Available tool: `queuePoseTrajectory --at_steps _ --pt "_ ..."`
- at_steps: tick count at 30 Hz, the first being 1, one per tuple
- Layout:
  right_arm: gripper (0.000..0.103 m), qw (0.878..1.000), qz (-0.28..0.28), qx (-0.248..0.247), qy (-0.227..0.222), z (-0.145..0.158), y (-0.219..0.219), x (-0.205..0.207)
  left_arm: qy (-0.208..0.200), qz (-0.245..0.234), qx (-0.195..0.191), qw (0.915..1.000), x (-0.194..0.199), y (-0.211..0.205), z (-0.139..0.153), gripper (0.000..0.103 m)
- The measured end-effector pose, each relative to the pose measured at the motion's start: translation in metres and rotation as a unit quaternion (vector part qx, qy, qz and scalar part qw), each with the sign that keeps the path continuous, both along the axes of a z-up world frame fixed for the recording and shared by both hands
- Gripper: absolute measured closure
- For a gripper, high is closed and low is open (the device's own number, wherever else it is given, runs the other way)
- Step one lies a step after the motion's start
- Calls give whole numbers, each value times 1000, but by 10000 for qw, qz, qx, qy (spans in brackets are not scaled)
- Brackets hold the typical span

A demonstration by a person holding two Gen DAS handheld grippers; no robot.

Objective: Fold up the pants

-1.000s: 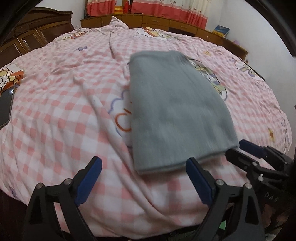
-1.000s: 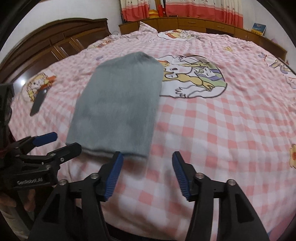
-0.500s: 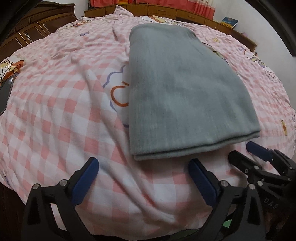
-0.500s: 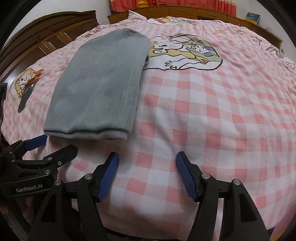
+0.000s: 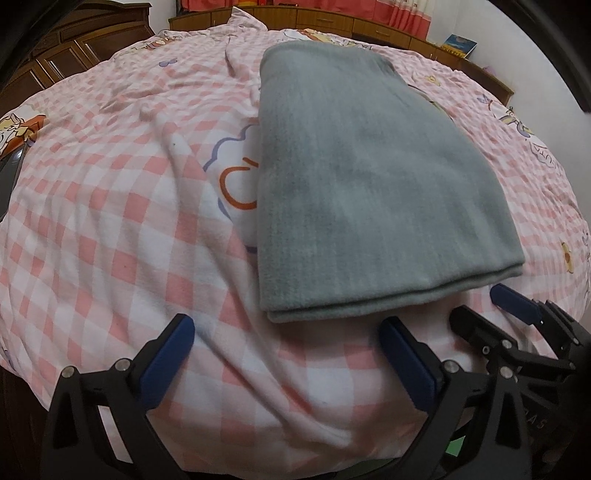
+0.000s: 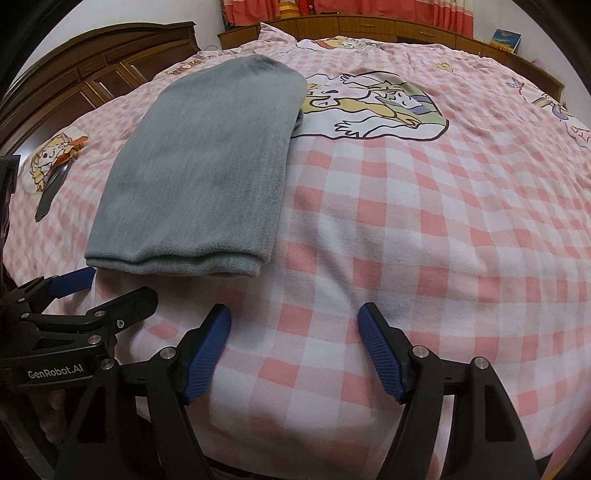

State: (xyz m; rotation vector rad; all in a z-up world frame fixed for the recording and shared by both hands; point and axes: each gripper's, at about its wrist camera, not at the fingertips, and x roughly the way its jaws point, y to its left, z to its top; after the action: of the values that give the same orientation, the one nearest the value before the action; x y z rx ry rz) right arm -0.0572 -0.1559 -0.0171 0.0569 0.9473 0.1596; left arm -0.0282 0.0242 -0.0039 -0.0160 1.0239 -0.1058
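The grey pants (image 5: 362, 184) lie folded lengthwise into a long flat strip on the pink checked bedspread (image 5: 110, 221); the near end is a doubled edge. They also show in the right wrist view (image 6: 207, 170). My left gripper (image 5: 284, 332) is open and empty, just short of the near end's left corner. My right gripper (image 6: 295, 325) is open and empty, to the right of the near end's right corner. Each gripper shows in the other's view: the right one (image 5: 498, 314) and the left one (image 6: 110, 291).
A dark flat object (image 6: 51, 192) lies on the bed at the far left. A wooden wardrobe (image 6: 92, 74) stands to the left and low wooden cabinets (image 6: 369, 26) run behind the bed. A cartoon print (image 6: 373, 107) is right of the pants.
Both grippers have moved forward and lower toward the near end of the pants, which now look larger and closer. Both stay open and empty.
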Motion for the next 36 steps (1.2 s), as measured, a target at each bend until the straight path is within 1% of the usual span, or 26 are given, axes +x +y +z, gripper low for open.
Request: queuePoseTrajectory --at_steps 7,36 --pt "29 10000 3 -15 0 0 0 0 -5 -14 -45 10000 1 2 -1 1" --pt "29 10000 2 -14 -6 -1 1 0 11 9 -22 10000 1 1 -1 1"
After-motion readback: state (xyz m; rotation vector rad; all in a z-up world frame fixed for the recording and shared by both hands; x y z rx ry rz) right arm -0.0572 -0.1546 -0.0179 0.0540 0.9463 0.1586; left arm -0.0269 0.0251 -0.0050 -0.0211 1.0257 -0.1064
